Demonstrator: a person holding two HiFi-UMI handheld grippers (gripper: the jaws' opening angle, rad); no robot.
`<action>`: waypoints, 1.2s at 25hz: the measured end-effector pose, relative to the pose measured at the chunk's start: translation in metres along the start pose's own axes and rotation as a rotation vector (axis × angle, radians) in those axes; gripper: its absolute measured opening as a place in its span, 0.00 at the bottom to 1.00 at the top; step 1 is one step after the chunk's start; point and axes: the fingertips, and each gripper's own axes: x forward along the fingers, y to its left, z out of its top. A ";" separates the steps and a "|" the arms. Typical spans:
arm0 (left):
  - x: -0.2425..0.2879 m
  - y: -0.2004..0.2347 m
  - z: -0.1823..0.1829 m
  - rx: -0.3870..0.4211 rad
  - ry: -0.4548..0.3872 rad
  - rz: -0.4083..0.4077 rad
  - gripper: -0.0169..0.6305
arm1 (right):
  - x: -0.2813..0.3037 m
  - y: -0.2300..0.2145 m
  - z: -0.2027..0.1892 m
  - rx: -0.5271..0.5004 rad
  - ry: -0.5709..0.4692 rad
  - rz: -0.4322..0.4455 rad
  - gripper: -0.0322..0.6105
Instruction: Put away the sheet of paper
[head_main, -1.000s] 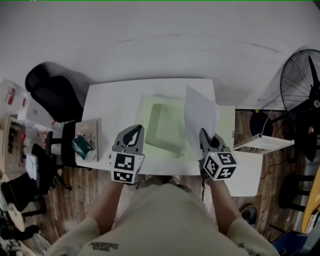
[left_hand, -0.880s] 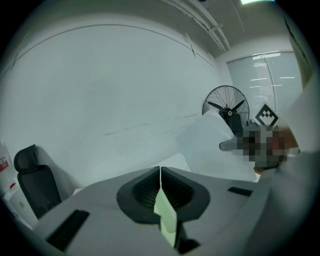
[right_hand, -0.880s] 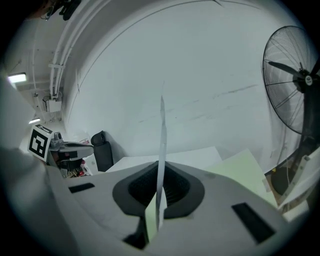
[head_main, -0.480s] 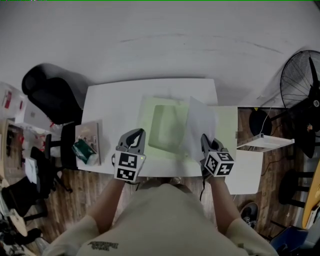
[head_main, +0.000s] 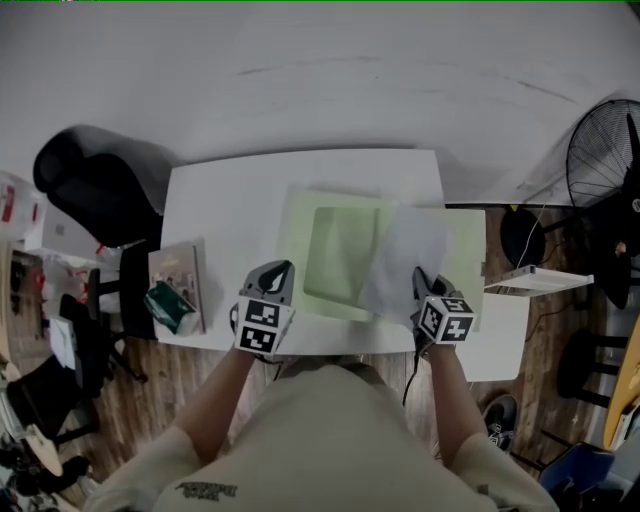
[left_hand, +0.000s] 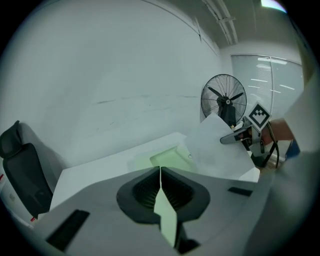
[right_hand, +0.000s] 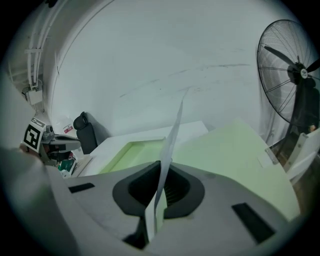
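Note:
A white sheet of paper slants over the right half of an open pale green folder on the white table. My right gripper is shut on the sheet's near edge. In the right gripper view the sheet rises edge-on from between the jaws, and the folder's flap lies beyond it. My left gripper is at the folder's near left edge, its jaws closed with a green strip between them. The left gripper view shows the sheet at the right.
A book with a green packet lies at the table's left end. A black chair stands to the far left. At the right are a standing fan and a white side shelf. A white wall lies beyond the table.
The sheet has tipped from nearly upright down toward the folder. My right gripper has moved a little right and nearer with it. The left gripper stays at the folder's edge.

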 end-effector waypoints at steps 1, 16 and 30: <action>0.006 0.002 -0.005 -0.008 0.013 -0.003 0.06 | 0.003 -0.002 -0.001 0.005 0.009 0.000 0.09; 0.050 0.011 -0.097 -0.066 0.253 -0.031 0.06 | 0.046 -0.031 -0.033 0.118 0.176 -0.001 0.09; 0.059 0.008 -0.106 -0.111 0.280 -0.044 0.06 | 0.109 0.012 -0.044 0.094 0.280 0.118 0.09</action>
